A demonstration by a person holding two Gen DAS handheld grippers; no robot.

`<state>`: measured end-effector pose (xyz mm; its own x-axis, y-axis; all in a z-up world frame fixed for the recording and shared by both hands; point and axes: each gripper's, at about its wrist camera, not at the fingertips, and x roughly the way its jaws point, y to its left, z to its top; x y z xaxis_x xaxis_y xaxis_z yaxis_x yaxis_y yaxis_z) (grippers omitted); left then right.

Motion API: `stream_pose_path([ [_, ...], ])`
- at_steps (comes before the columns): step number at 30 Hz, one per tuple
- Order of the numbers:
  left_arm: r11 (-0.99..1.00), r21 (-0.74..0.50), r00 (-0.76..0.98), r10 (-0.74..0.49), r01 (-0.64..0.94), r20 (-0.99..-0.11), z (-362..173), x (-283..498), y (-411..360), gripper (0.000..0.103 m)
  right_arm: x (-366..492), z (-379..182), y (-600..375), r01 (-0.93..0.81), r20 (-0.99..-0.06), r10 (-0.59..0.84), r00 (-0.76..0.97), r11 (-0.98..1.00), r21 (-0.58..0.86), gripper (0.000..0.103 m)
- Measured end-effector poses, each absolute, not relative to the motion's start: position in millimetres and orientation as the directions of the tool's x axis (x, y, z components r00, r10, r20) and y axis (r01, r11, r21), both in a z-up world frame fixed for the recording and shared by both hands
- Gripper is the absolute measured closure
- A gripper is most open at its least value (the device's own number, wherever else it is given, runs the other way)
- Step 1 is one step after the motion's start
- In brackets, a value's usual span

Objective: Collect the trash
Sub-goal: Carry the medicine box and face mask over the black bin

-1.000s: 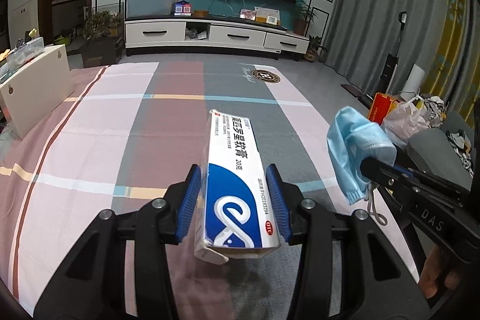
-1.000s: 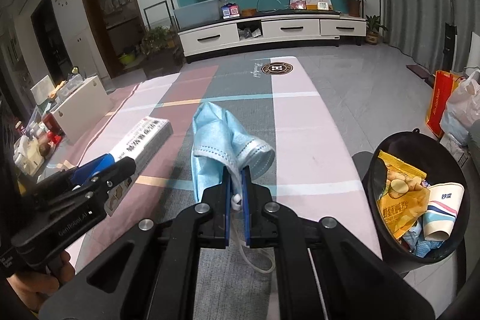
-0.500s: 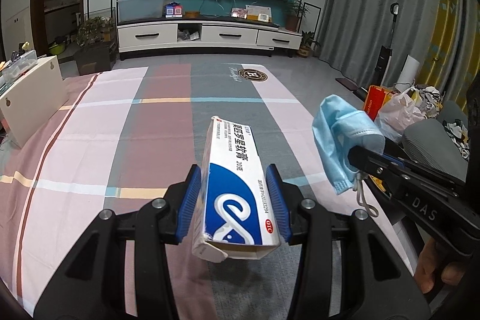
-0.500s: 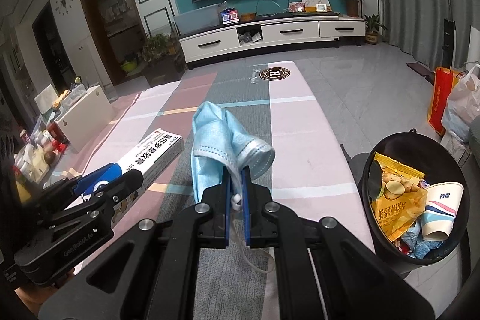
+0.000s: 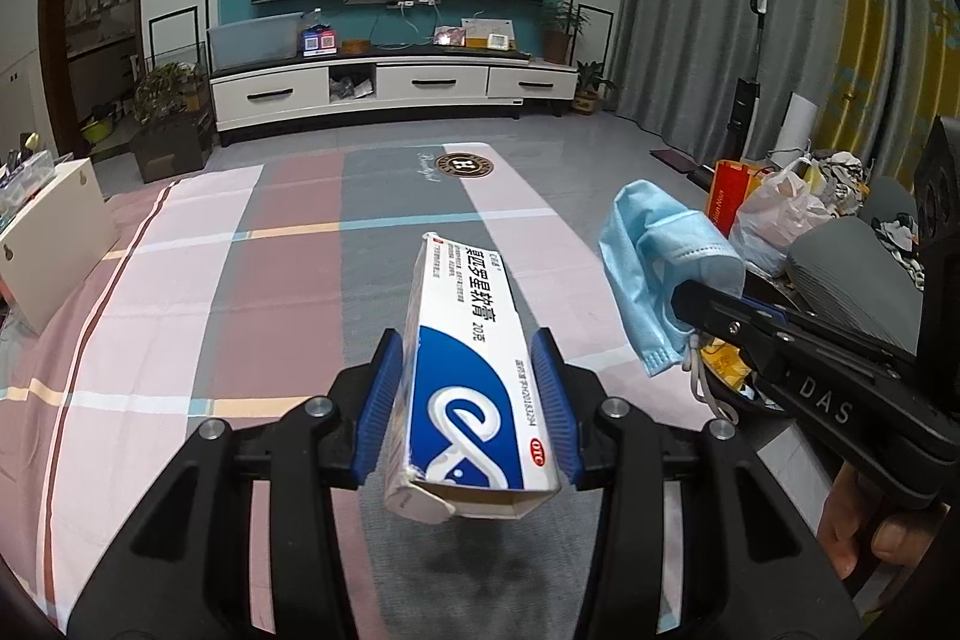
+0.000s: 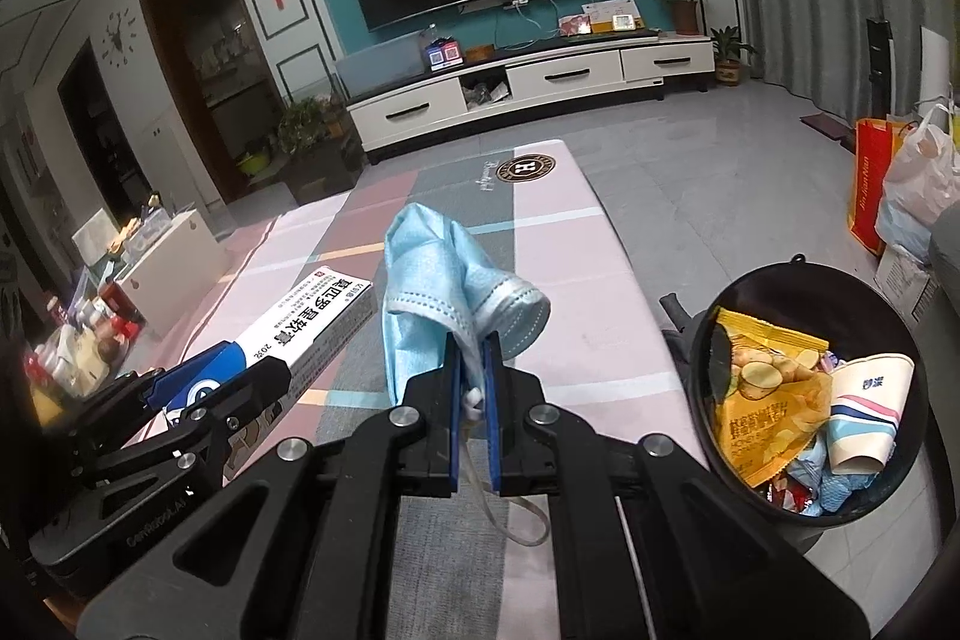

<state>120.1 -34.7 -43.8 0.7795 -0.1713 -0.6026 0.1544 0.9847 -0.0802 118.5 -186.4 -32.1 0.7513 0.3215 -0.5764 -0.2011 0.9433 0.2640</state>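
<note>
Plaid cloth (image 5: 180,280) covers the table that fills the middle of both views, with a TV unit (image 5: 390,85) behind it at the top of the frame. At the lower centre of the left view the left gripper (image 5: 474,400) is clamped on a box (image 5: 474,376), carried clear of the cloth. At the lower centre of the right view the right gripper (image 6: 474,388) is pinched tight on a mask (image 6: 444,274), whose ear loop dangles beneath. A black bin (image 6: 702,340) stands off the table's edge at the lower right of that view, already holding a chip bag (image 6: 762,400), a paper cup (image 6: 864,412) and smaller scraps. The thin mask could cling to the pads, or its loop could catch, so that it drops outside the rim. The box, held only near one end, could twist loose on the way. Both grippers may crowd each other over the opening.
</note>
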Motion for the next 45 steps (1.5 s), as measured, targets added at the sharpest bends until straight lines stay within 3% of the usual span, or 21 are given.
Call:
stream_pose_path([
  [45, 0.915, -0.032, 0.719, -0.338, 0.403, -0.607, -33, 133, -177, 0.057, 90, -35, -341, 0.078, -0.569, 0.147, 0.809, 0.933, 0.352, 0.095],
])
